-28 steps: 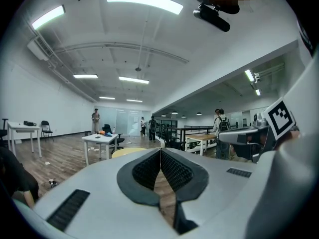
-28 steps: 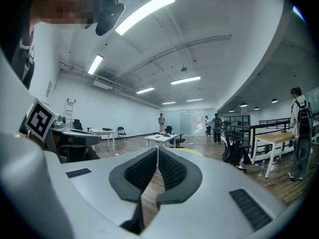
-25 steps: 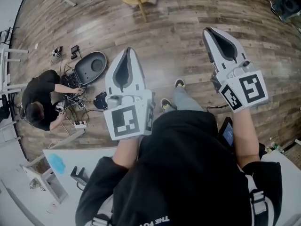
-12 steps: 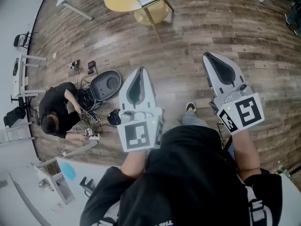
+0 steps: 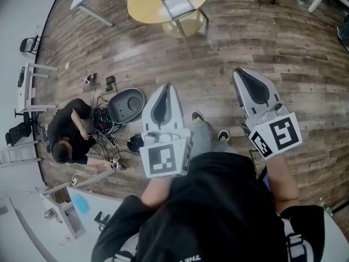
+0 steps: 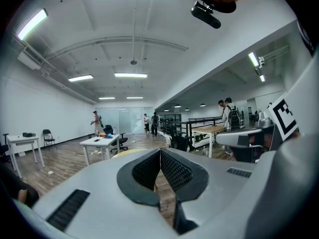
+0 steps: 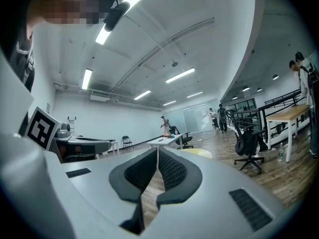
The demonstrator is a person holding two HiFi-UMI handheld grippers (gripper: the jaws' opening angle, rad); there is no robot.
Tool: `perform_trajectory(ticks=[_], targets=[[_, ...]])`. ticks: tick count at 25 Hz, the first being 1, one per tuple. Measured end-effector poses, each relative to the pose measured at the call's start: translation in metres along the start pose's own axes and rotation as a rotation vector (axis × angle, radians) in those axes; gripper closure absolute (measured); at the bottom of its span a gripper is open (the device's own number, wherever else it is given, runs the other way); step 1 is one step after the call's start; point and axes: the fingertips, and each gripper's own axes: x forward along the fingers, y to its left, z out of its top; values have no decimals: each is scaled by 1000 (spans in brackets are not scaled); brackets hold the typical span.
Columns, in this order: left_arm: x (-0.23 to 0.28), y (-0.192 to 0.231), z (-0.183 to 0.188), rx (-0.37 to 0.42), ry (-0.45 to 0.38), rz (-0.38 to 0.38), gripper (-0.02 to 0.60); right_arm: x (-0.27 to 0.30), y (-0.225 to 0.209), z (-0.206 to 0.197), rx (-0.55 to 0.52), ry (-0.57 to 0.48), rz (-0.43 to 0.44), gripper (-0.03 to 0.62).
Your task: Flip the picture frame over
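The left gripper (image 5: 167, 87) and the right gripper (image 5: 239, 73) are both closed, jaws pressed together with nothing between them, over the wood floor (image 5: 305, 53). The picture frame (image 5: 179, 4) lies far ahead on the round yellow table (image 5: 147, 1), well apart from the 2 grippers. At the left, 1 person (image 5: 71, 138) crouches on the floor.

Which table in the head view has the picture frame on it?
The round yellow table at the top; the picture frame lies on it. The other tables, along the left, are white and straight-edged.
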Motion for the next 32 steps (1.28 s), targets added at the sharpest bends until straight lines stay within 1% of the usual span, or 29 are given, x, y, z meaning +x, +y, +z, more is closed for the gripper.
perform_trajectory(ticks=[4,9,13,17,25,28,32], targets=[[31,32,2,-27,-17,-9,558,43,1,1,-21,13,-4,572],[62,88,8,-70,-33,-17,558,108,14,11,-50,23,0,572],[78,128,9,-93,-48,-14,558,153,28,15,-85,30,9,571],[91,156,9,-110,-56,-20,558,184,34,17,-94,36,-2,572],[123,178,10,-123,-53,-32,558,218,29,19,-105,48,-3,572],[145,180,13,-116,-55,-31,558,233,14,20,-105,46,-3,572],[185,178,21,-93,-60,-27,558,259,-19,23,-97,31,0,572]])
